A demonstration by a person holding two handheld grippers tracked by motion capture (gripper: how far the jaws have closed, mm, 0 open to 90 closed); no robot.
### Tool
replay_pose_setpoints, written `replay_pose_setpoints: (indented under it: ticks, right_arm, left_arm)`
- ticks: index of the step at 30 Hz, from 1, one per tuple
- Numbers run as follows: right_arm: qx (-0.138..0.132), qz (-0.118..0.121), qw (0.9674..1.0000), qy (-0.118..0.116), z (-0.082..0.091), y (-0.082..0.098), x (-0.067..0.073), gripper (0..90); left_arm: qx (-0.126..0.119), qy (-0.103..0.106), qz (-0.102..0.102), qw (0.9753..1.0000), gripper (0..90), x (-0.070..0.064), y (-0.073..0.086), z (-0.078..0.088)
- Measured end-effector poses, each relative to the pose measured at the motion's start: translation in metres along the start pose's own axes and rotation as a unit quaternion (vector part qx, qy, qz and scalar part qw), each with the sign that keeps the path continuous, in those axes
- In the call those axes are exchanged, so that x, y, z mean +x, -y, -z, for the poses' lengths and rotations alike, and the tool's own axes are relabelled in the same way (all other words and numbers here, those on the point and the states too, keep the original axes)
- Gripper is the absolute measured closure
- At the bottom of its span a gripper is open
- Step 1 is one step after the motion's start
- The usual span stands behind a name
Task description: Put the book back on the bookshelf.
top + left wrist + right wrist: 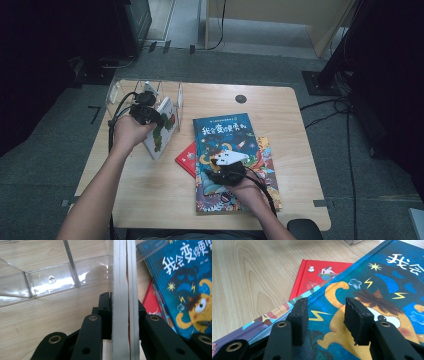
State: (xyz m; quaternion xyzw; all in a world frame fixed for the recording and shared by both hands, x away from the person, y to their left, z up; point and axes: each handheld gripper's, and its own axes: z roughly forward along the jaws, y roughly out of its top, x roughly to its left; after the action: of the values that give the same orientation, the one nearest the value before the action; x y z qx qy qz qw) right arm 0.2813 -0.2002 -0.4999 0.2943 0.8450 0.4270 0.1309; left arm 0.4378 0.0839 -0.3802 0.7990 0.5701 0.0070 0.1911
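High view: your left gripper (145, 111) is clamped on a white picture book (162, 131), held on edge and tilted, just in front of the clear rack (172, 92) at the table's (150, 190) far left. The rack lies straight beyond the book; your left hand is the nearer one. Your right gripper (227, 167) rests over the blue book (227, 137).

Left gripper view: jaws press both covers; the book's (122, 290) long edge points toward the rack's dividers (71, 262).

Right gripper view: jaws apart, holding nothing, above the blue book (367, 290); a red book (317, 277) sits beneath. White Chinese title, partly cut off.
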Motion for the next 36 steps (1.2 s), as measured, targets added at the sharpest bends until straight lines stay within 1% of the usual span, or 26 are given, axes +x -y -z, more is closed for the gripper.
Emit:
replay_pose_setpoints:
  ticks: [2,4,5,8,11,13,15,17,18,20,21,22,26,36]
  right_arm:
    - [0.000,0.000,1.0000,0.000,0.000,0.000,0.000,54.0]
    - [0.000,0.000,1.0000,0.000,0.000,0.000,0.000,54.0]
    - [0.000,0.000,1.0000,0.000,0.000,0.000,0.000,54.0]
    - [0.000,0.000,1.0000,0.000,0.000,0.000,0.000,54.0]
    - [0.001,-0.001,1.0000,-0.001,0.000,0.000,0.000,54.0]
    - [0.001,0.000,1.0000,-0.001,0.000,0.000,0.000,54.0]
    - [0.001,-0.001,1.0000,-0.001,0.000,0.000,0.000,53.9]
    - [0.001,-0.001,1.0000,-0.001,0.000,0.000,0.000,54.0]
    - [0.001,0.000,1.0000,-0.001,0.000,0.000,0.000,54.0]
    - [0.001,0.000,1.0000,-0.001,0.000,0.000,0.000,54.0]
    - [0.000,0.000,1.0000,0.000,0.000,0.000,0.000,54.0]
    - [0.000,0.001,1.0000,0.000,0.000,0.000,0.000,54.0]
    - [0.001,0.001,1.0000,-0.001,0.000,0.000,0.000,54.0]
    - [0.001,0.000,1.0000,-0.001,0.000,0.000,-0.001,54.3]
  left_arm:
    - [-0.002,-0.005,0.000,1.0000,77.0,-0.001,-0.005,-0.001]
    - [-0.003,-0.007,0.000,1.0000,76.9,-0.001,-0.007,-0.002]
    - [-0.003,-0.007,0.003,1.0000,77.0,-0.001,-0.010,-0.003]
    - [-0.003,-0.008,0.007,0.9999,77.0,0.000,-0.013,-0.004]
    - [-0.008,-0.008,0.018,0.9998,77.0,0.002,-0.020,-0.006]
    - [-0.009,-0.008,0.020,0.9997,77.0,0.002,-0.021,-0.006]
    - [-0.009,-0.014,0.019,0.9997,77.0,0.002,-0.026,-0.008]
    - [-0.011,-0.015,0.021,0.9996,77.0,0.001,-0.027,-0.009]
    - [-0.012,-0.015,0.023,0.9996,77.0,0.001,-0.030,-0.011]
    - [-0.012,-0.022,0.020,0.9995,77.0,0.000,-0.034,-0.013]
    - [-0.012,-0.022,0.020,0.9995,77.0,0.000,-0.034,-0.013]
    - [-0.014,-0.025,0.025,0.9993,76.9,0.000,-0.037,-0.015]
    - [-0.019,-0.026,0.024,0.9992,76.9,-0.001,-0.044,-0.018]
    - [-0.021,-0.028,0.029,0.9989,76.5,0.000,-0.056,-0.027]
